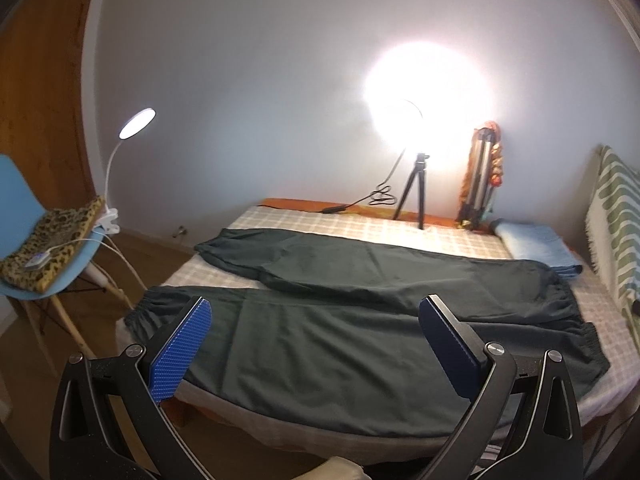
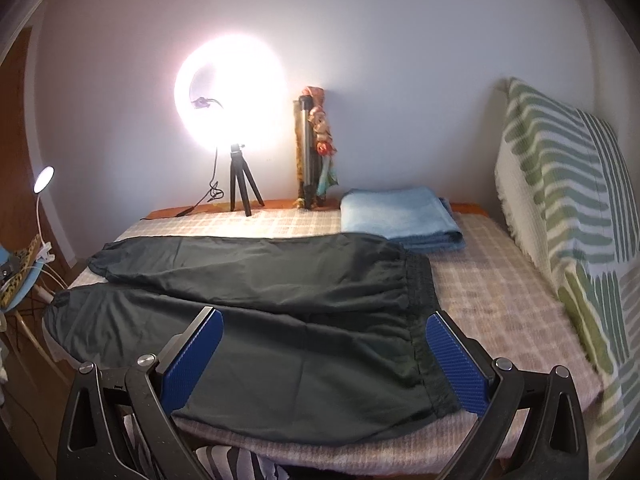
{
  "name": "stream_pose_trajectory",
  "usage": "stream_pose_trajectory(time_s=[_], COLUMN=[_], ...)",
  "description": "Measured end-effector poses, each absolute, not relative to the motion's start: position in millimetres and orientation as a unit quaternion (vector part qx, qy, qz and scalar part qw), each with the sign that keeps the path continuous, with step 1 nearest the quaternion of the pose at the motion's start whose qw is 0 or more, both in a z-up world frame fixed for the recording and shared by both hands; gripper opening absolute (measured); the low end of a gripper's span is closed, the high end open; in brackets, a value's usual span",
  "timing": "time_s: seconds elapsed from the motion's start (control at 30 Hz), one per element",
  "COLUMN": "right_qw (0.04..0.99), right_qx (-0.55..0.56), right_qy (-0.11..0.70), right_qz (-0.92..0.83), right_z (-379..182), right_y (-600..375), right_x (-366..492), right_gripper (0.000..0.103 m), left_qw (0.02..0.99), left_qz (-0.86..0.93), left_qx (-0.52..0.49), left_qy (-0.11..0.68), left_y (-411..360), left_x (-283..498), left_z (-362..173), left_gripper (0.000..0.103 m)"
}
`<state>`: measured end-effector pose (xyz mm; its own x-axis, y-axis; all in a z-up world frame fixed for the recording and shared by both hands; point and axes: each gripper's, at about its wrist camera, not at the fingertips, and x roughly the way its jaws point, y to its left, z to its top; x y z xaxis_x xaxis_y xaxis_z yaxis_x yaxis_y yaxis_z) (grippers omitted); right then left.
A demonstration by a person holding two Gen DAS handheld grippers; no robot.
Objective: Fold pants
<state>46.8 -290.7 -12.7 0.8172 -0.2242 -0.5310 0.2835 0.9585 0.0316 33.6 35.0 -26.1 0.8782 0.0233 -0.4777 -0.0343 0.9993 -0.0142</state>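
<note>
So I've got the pants (image 1: 360, 320) spread flat on the bed (image 2: 500, 304), legs apart; my left gripper (image 1: 316, 344) and right gripper (image 2: 324, 356) both hover above them, wide open.

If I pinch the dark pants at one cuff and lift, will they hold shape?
Probably not. The pants lie flat with soft wrinkles, so they look thin and floppy; expect sagging. The cloth seems light, and may slide over the checked bedcover when dragged.

One pants (image 1: 360, 320), two lamps (image 1: 138, 123) (both lit)
</note>
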Motion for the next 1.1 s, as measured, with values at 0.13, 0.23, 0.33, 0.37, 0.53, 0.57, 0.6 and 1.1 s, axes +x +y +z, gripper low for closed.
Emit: stream_pose_trajectory(time_s=[0.13,0.23,0.33,0.37,0.53,0.57,0.6,1.1], right_qw=[0.958,0.961,0.963,0.963,0.959,0.958,0.956,0.903], right_qx=[0.048,0.033,0.022,0.020,0.008,0.008,0.009,-0.018], right_qy=[0.265,0.261,0.261,0.262,0.282,0.288,0.293,0.420], right_qz=[-0.101,-0.080,-0.064,-0.060,-0.021,-0.013,-0.005,0.089], right_z=[0,9,15,16,20,22,23,-34], right_y=[-291,-291,-291,-291,-293,-294,-296,-299], right_x=[64,83,103,110,155,166,175,357], right_gripper=[0.103,0.103,0.103,0.103,0.103,0.103,0.103,0.090], left_qw=[0.966,0.964,0.961,0.959,0.948,0.947,0.945,0.898], left_qz=[0.021,0.024,0.040,0.042,0.046,0.046,0.046,0.046], left_qx=[-0.007,-0.012,-0.020,-0.025,-0.048,-0.048,-0.047,-0.051], left_qy=[0.259,0.265,0.274,0.278,0.310,0.314,0.320,0.434], left_y=[53,70,91,97,133,136,141,175], left_x=[52,68,89,94,142,149,160,343], left_z=[-31,-36,-44,-46,-57,-57,-58,-87], left_gripper=[0.103,0.103,0.103,0.103,0.099,0.098,0.095,0.068])
